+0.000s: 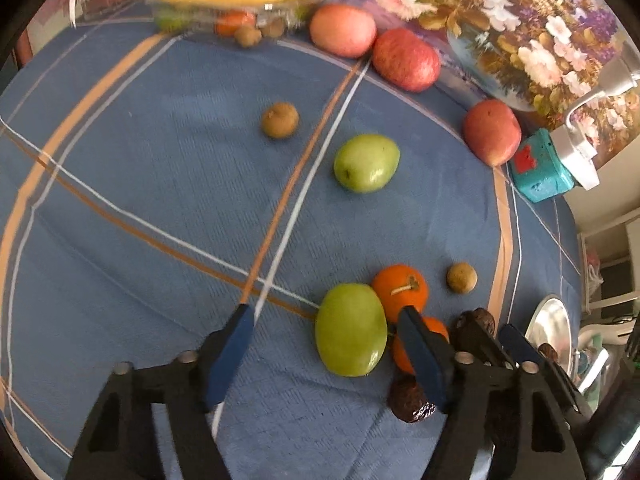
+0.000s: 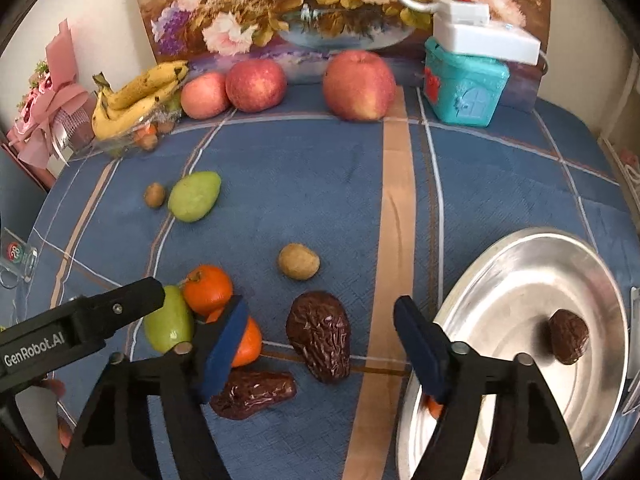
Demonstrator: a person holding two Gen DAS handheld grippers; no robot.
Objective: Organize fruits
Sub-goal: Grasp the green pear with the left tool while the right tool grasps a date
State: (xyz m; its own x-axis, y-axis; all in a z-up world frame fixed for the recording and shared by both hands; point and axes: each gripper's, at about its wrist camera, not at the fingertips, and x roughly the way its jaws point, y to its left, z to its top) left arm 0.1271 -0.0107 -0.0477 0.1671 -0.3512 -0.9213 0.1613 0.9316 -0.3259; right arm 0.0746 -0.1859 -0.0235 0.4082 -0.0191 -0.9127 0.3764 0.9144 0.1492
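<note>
My left gripper (image 1: 328, 336) is open, with a green fruit (image 1: 351, 329) between its fingers on the blue cloth. Two oranges (image 1: 401, 292) and a wrinkled date (image 1: 412, 399) lie just right of it. My right gripper (image 2: 320, 332) is open, with a large dark date (image 2: 320, 336) between its fingers. Another date (image 2: 254, 395) lies near its left finger. A silver plate (image 2: 500, 320) at the right holds one date (image 2: 568, 336). The left gripper shows in the right wrist view (image 2: 120, 312).
Three red apples (image 2: 359, 85), bananas on a clear tray (image 2: 136, 96), a second green fruit (image 2: 195, 196) and small brown fruits (image 2: 299, 261) lie further back. A teal box (image 2: 464, 88) stands at the back right against a flower painting.
</note>
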